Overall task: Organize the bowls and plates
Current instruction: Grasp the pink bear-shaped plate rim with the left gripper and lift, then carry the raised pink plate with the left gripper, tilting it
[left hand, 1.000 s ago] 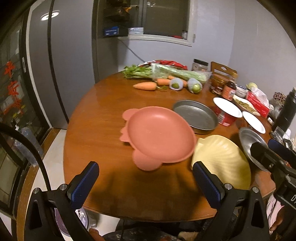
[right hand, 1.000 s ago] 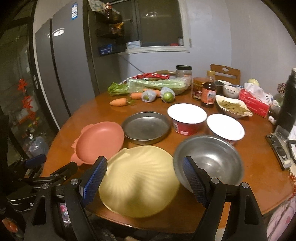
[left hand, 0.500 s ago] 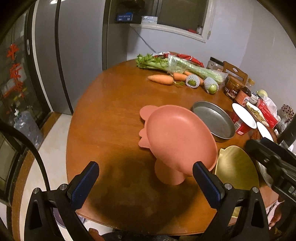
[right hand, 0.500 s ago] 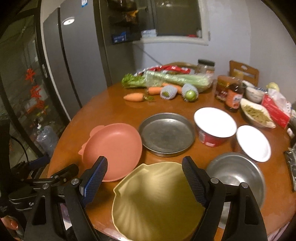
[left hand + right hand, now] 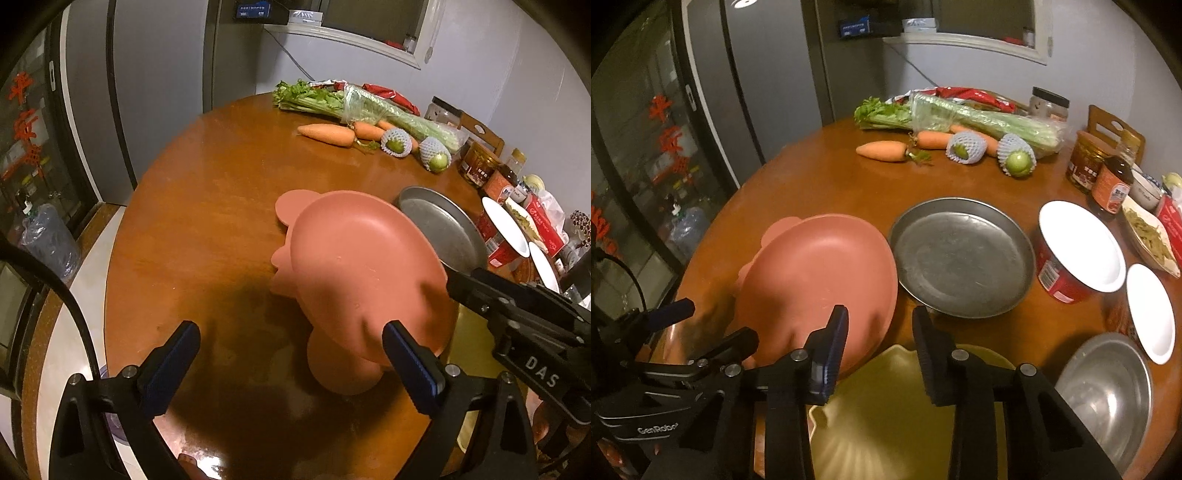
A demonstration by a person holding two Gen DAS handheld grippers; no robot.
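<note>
A pink animal-shaped plate (image 5: 354, 266) (image 5: 820, 277) lies on the round wooden table (image 5: 207, 206). My left gripper (image 5: 291, 365) is open, its fingers at the plate's near edge. A yellow shell-shaped plate (image 5: 894, 413) lies under my right gripper (image 5: 879, 350), whose jaws stand partly closed with a gap over that plate's far rim, next to the pink plate's edge. A metal pan (image 5: 960, 254) sits right of the pink plate. A steel bowl (image 5: 1108, 391) is at the lower right.
Two white-lidded red tubs (image 5: 1078, 247) stand right of the pan. Carrots (image 5: 882, 150), celery (image 5: 960, 114), netted fruits (image 5: 1015, 157), jars (image 5: 1086, 162) and a sauce bottle (image 5: 1112, 181) line the far side. A fridge (image 5: 746, 74) stands behind.
Both grippers moved closer to the table and leftward. The right gripper's jaws narrowed a lot and now stand over the yellow plate's far rim. The left gripper stayed open.
</note>
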